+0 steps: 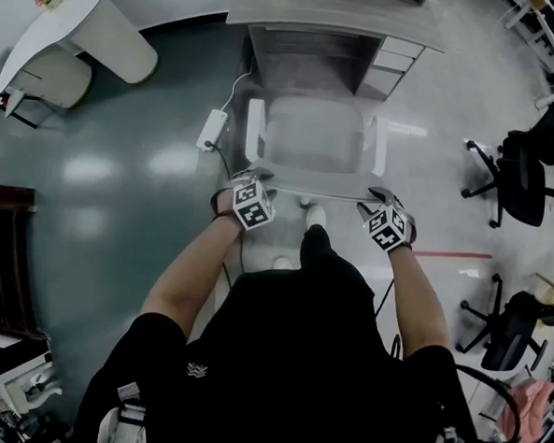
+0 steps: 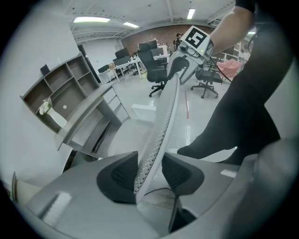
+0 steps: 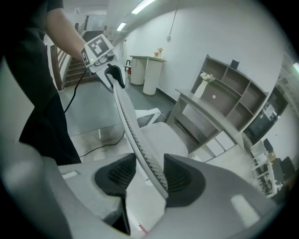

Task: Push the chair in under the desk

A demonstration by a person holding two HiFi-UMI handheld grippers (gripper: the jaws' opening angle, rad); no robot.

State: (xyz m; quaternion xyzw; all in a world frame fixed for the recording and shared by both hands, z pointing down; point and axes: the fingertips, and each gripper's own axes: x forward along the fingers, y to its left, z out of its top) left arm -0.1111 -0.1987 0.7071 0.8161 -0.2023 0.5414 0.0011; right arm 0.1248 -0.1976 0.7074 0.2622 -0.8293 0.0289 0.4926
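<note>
My left gripper [image 2: 150, 173] stood with its jaws apart astride the top edge of the backrest [image 2: 164, 112], the mesh against one pad and a gap at the other; my right gripper [image 3: 145, 173] straddled that same edge likewise, jaws apart, not clamped; the chair [image 1: 315, 134] sat at 12 o'clock from me, its seat close before the desk [image 1: 336, 18] opening; a power strip [image 1: 210, 129] lay at 11 o'clock; black office chairs [image 1: 523, 179] stood at 3 o'clock.
</note>
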